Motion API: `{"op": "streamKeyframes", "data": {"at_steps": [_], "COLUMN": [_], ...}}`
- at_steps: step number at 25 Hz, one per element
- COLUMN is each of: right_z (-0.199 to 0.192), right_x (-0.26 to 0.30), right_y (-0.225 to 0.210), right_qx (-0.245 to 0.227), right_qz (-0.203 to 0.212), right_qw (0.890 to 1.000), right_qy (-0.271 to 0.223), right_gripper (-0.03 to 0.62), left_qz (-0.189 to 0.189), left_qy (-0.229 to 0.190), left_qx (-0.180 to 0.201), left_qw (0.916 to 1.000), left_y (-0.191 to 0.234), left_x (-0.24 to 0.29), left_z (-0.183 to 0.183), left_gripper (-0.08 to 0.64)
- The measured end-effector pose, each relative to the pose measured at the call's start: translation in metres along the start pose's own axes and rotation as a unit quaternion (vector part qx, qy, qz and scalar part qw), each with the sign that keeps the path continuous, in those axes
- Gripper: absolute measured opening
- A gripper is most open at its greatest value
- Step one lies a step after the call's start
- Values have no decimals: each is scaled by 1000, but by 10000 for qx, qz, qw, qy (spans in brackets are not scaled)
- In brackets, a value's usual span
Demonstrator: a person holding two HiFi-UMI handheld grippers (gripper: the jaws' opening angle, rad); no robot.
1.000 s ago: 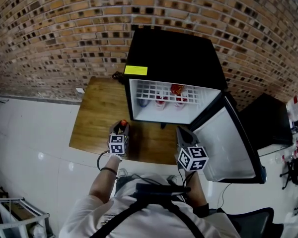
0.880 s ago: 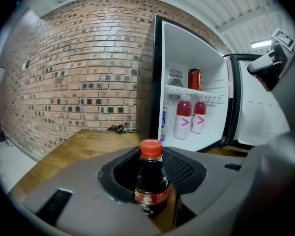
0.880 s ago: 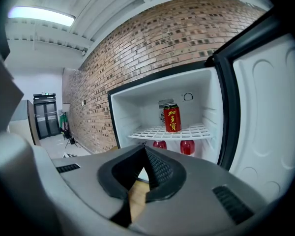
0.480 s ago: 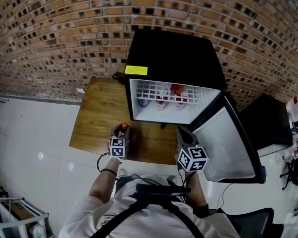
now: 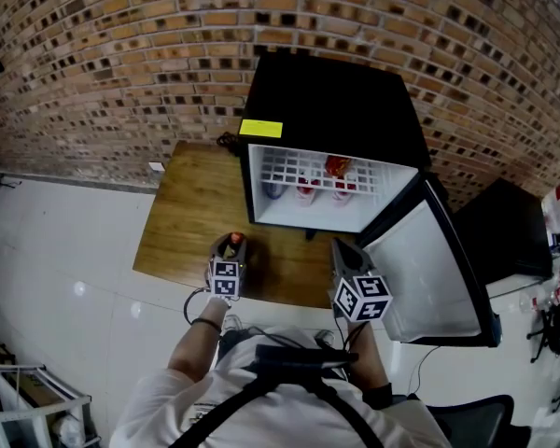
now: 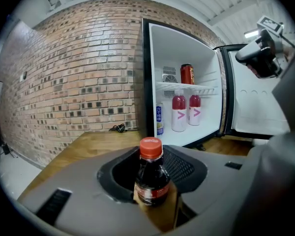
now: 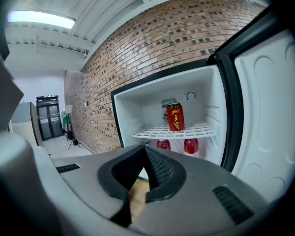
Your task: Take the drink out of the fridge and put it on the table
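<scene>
The dark cola bottle with an orange-red cap [image 6: 151,178] is already out of the black mini fridge [image 5: 331,110], which stands open at upper centre of the head view. The bottle stands upright between the jaws of the left gripper [image 5: 230,248], low over the brown wooden table [image 5: 182,222], left of centre. I cannot tell whether its base touches the wood. The jaws are opening, with the pads close against the bottle's sides. The right gripper [image 5: 344,250], lower right of centre, has its jaws together on nothing. Judging from this, the carrying is done. What remains is letting go and drawing the gripper clear.
</scene>
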State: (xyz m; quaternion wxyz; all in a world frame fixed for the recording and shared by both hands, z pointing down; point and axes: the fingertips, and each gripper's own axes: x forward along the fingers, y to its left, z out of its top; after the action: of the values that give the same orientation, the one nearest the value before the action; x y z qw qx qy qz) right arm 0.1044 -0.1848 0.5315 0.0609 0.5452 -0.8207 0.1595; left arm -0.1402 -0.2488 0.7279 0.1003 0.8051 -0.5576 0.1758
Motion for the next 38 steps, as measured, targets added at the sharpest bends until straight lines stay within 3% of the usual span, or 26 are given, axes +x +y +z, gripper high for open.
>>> {"op": "streamKeyframes", "data": {"at_steps": [7, 13, 19, 24, 31, 38], "right_z": [1, 1, 1, 1, 1, -2], "right_x": [-4, -5, -3, -4, -3, -7], "right_y": [-3, -2, 2, 3, 5, 6], "right_qx": [32, 38, 14, 22, 97, 57], "right_qz": [-31, 1, 62, 78, 131, 93], "right_qw": [10000, 10000, 10000, 10000, 9998, 9999], "right_qy": [-36, -34, -26, -21, -69, -43], "right_gripper": [14, 14, 14, 14, 14, 14], "left_qz": [-33, -148, -236, -442, -963, -1343], "left_qy": [-190, -663, -1404, -1220, -1011, -952], "left_qx": [-146, -444, -425, -481, -608, -445], "left_qw": [9997, 9967, 9889, 9904, 9883, 9853], "left_y": [1, 0, -19, -40, -77, -109], "left_x": [-13, -50, -96, -107, -98, -96], "left_z": [18, 83, 169, 189, 184, 190], "left_gripper": [198, 206, 60, 2, 2, 2]}}
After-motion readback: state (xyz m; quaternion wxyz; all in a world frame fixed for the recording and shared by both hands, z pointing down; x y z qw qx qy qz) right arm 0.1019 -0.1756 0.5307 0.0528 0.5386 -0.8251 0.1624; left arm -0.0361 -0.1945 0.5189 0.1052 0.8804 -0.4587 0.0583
